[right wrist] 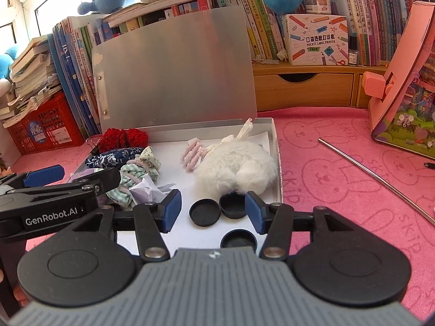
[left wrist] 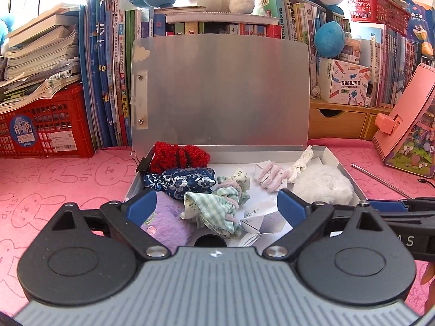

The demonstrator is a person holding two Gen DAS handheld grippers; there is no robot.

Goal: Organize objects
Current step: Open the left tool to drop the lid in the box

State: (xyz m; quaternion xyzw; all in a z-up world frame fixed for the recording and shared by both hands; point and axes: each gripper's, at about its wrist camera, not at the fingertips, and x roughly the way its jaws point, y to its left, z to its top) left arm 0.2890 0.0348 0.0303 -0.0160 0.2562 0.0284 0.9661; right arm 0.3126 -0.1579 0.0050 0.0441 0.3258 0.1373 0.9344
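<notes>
An open silver tin sits on the pink cloth with its lid upright. It holds a red crocheted piece, a blue brocade pouch, a purple fluffy item, a green checked scrunchie, a pink twisted piece, a white pompom, folded paper and black round caps. My left gripper hangs open over the scrunchie, its pads clear of it. My right gripper is open at the tin's near end, with the caps lying between its fingers, untouched.
A red crate under stacked papers stands at the left, with rows of books behind the tin. On the right are a wooden drawer shelf, a leaning pink stand and a thin metal rod on the cloth.
</notes>
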